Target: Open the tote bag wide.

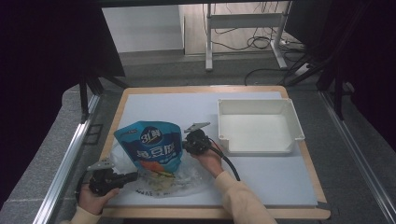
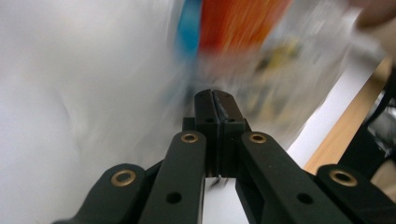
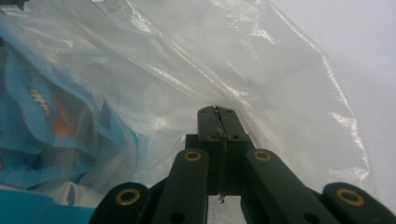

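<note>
Left gripper: lying at the near left of the table, its jaws are pressing tight together on the edge of the clear plastic bag; the left gripper view is showing the clenched tips with a thin film caught between them.
Right gripper: reaching in from the right, it is pinching the bag film beside the pouch; the right gripper view is showing the film gathering into folds at the closed tips.
Blue pouch: standing half out of the clear bag, at the near left of the white mat, between the two grippers.
High view: giving the whole layout, with the white tray sitting well apart at the far right.
Left gripper view: blurring badly; orange and blue smears are showing above the tips, with the wooden table edge at right.
Right gripper view: showing the crinkled film close up, the blue pouch lying behind it at left.
Writing: large white characters and a round logo are showing on the pouch front, too small to read; print on the clear bag is unreadable as well.
</note>
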A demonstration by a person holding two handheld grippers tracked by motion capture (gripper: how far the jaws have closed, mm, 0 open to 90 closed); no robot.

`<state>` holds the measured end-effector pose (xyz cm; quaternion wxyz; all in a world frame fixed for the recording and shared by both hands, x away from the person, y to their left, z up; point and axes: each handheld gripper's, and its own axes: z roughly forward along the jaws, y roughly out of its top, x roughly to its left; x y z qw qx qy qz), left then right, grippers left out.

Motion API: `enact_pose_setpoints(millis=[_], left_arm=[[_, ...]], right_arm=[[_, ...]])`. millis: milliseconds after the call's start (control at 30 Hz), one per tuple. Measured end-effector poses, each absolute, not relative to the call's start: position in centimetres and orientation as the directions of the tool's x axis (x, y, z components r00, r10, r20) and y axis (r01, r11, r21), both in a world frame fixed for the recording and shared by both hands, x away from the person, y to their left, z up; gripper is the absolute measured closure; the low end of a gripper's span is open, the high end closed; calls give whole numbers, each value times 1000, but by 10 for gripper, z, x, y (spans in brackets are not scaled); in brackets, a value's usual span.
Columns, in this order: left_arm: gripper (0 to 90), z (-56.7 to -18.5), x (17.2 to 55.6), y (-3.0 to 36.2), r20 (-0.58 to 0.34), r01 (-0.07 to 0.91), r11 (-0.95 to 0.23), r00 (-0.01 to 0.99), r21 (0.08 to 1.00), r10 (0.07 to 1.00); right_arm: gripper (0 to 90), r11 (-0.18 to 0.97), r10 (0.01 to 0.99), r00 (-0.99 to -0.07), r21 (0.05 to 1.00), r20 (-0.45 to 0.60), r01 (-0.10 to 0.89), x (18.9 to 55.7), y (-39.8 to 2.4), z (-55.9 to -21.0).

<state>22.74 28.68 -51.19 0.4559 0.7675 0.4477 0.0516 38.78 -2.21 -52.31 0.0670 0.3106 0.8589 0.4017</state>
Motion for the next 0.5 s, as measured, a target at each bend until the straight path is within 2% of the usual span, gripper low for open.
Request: enact_pose_setpoints(millis=[33,167,333,500], left_arm=[[898,-501,227,286,-314,607,-162,599,778,737],[898,-494,230,279,-300,586,-179,625,790,720],[898,-503,237,259,-268,593,-258,653,762,708],[899,-513,239,257,-279,632,-280,638,723,718]], right_arm=[[886,485,588,-798,731,133,479,388,-22,-523],[886,487,587,-799,730,132,479,387,-21,-523],[887,490,586,-800,728,132,479,387,-20,-524],[886,490,585,-800,729,132,478,386,-22,-523]])
